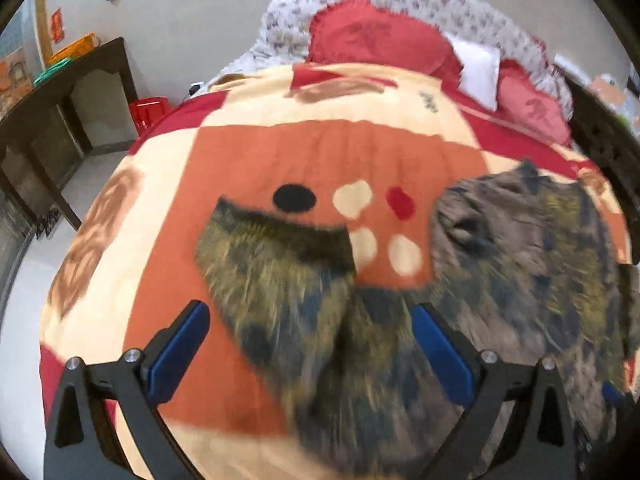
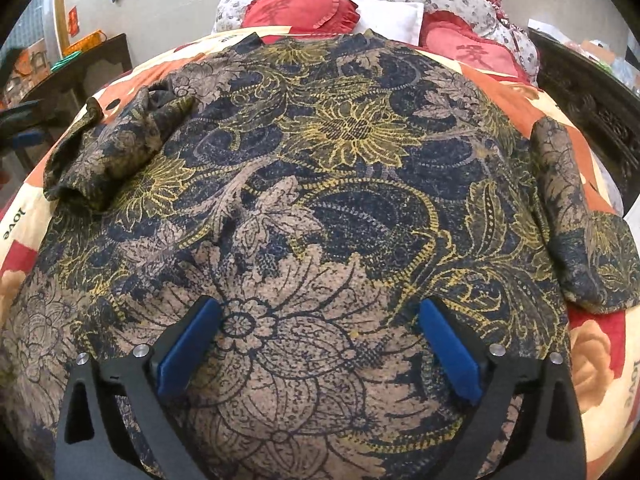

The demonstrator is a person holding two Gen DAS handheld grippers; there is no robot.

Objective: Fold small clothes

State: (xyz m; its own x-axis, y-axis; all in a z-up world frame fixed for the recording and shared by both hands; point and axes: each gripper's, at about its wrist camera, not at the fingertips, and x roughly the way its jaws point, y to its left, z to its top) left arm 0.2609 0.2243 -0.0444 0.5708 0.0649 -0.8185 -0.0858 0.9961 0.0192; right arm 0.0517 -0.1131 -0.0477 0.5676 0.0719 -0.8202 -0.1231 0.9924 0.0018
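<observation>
- The right gripper stood with its blue pads spread as wide as they go, nothing pinched between them, poised just over the lower body of the patterned shirt.
- The left gripper was likewise wide open and empty, above a loose sleeve of the same garment; that view was smeared, so finer detail there could not be read.
- The shirt lay spread across the blanket on the bed, its neckline toward the red pillows and its hem toward the camera.
- Its long axis therefore ran from hem to pillows, roughly in line with the right gripper's view; one sleeve was bunched at the left, the other lay down the right edge.
- The step in hand looked like choosing grips for a first fold. To do it well, each gripper would best pinch a single edge or sleeve end, not a thick gather.
- Smoothing the crumpled left sleeve before folding it inward should keep the fold square to the long axis.
</observation>
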